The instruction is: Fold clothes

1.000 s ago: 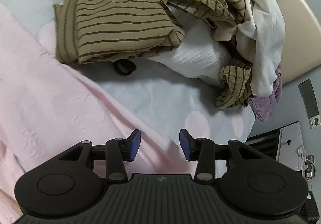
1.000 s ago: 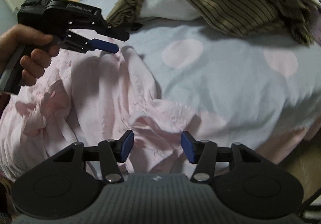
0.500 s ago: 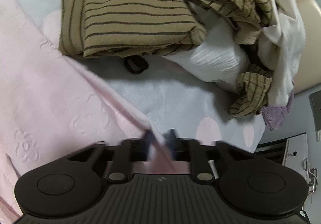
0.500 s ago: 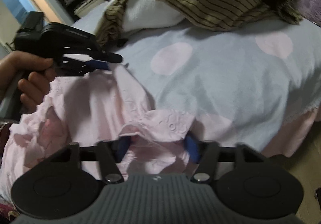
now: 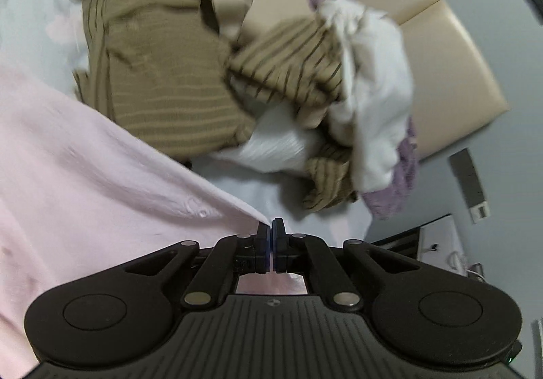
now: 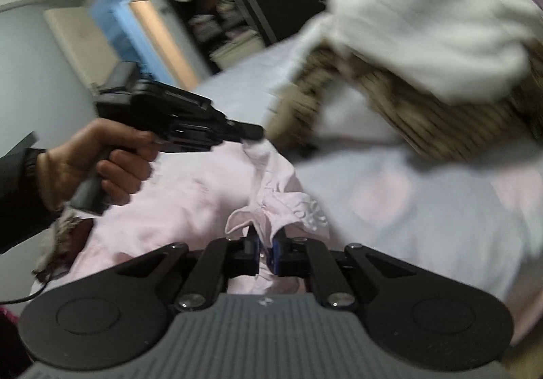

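Observation:
A pale pink garment (image 5: 85,182) lies on the bed and stretches to the left in the left wrist view. My left gripper (image 5: 270,233) is shut on its edge and lifts it off the bed. In the right wrist view the same pink garment (image 6: 203,195) hangs between both grippers. My right gripper (image 6: 263,245) is shut on a bunched, embroidered part of it. The left gripper also shows in the right wrist view (image 6: 253,134), held in a hand, pinching the far corner.
A pile of brown striped clothes (image 5: 163,83), white clothes (image 5: 370,73) and a purple piece (image 5: 397,189) sits on the light blue spotted bedcover (image 6: 424,209). A beige headboard (image 5: 424,50) stands behind. A doorway and dark shelves (image 6: 217,5) are at the back.
Both grippers were open above the pink garment; they have closed on it and lifted it. The views have tilted upward and are blurred by motion.

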`<state>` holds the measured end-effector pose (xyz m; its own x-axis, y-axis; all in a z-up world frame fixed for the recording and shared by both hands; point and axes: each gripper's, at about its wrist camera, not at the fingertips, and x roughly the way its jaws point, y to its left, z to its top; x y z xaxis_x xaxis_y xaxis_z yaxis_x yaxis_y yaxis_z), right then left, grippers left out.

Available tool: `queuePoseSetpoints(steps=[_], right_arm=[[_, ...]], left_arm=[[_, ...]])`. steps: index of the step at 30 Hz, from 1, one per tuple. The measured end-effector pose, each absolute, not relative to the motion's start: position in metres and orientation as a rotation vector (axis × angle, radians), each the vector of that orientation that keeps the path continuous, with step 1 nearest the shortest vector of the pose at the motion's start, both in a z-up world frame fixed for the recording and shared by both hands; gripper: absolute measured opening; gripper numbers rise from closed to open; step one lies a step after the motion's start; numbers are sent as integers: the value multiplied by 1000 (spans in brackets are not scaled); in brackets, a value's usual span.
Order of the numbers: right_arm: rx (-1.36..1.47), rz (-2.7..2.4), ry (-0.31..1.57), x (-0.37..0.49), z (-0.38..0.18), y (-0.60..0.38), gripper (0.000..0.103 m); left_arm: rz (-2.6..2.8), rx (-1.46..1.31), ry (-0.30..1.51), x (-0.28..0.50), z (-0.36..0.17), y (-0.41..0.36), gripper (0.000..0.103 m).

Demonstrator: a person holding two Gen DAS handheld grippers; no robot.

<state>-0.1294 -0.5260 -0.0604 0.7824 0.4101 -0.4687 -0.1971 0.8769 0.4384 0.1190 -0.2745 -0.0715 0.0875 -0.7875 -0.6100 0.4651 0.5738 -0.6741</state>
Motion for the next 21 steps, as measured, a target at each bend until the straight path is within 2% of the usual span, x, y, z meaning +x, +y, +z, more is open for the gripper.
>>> queuePoseSetpoints(steps=[8,21], right_arm=[[162,566,555,-104,18,-432,8],[-257,836,780,-66,56,-255,8]], left_arm=[[-936,-369,1096,120,-36,-188,0],[-839,-370,1067,105,-15,-40,0]])
